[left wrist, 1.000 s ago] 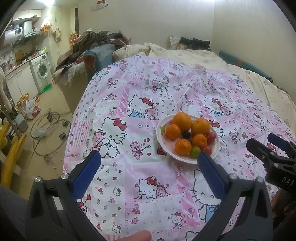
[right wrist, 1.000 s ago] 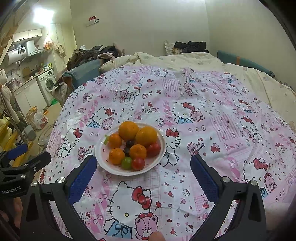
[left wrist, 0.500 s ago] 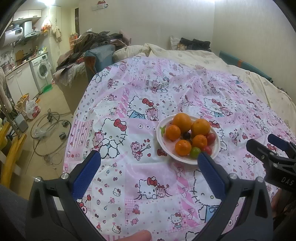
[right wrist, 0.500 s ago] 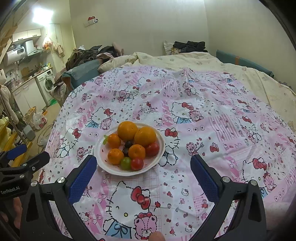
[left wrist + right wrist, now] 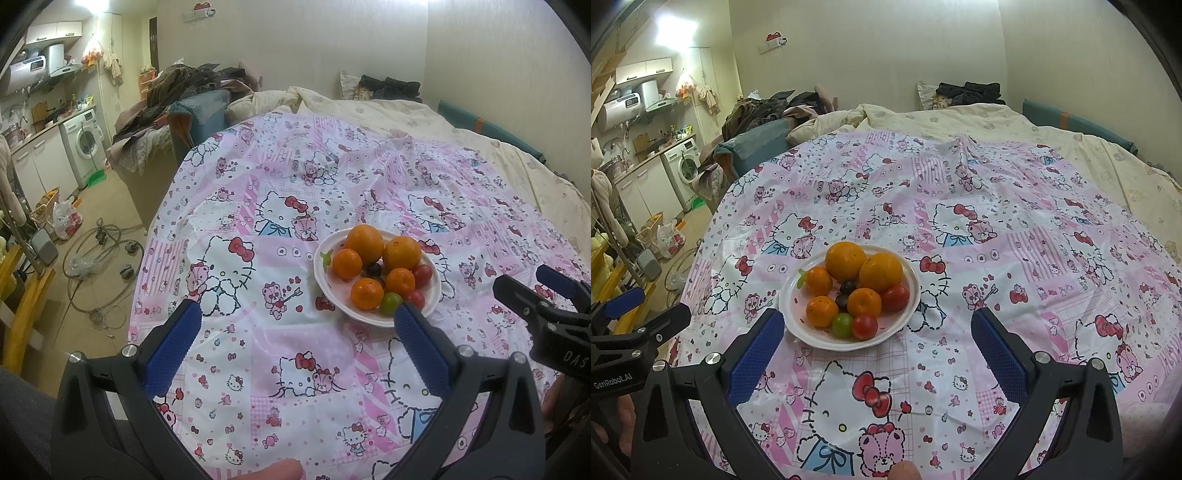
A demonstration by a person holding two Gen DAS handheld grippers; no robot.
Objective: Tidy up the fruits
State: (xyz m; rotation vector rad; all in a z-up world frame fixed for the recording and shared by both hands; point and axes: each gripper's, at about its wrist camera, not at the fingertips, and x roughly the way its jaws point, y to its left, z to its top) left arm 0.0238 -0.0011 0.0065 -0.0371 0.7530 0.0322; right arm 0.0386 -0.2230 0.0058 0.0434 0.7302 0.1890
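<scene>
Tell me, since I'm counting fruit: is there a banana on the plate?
No, the plate holds only oranges, tomatoes and grapes.

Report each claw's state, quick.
Left claw: open, holding nothing, short of the plate.
Right claw: open, holding nothing, short of the plate too.

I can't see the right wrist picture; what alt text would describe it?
A white plate of oranges, red tomatoes and one green fruit sits on a pink cartoon-cat cloth, framed by the open right gripper with blue-padded fingers.
</scene>
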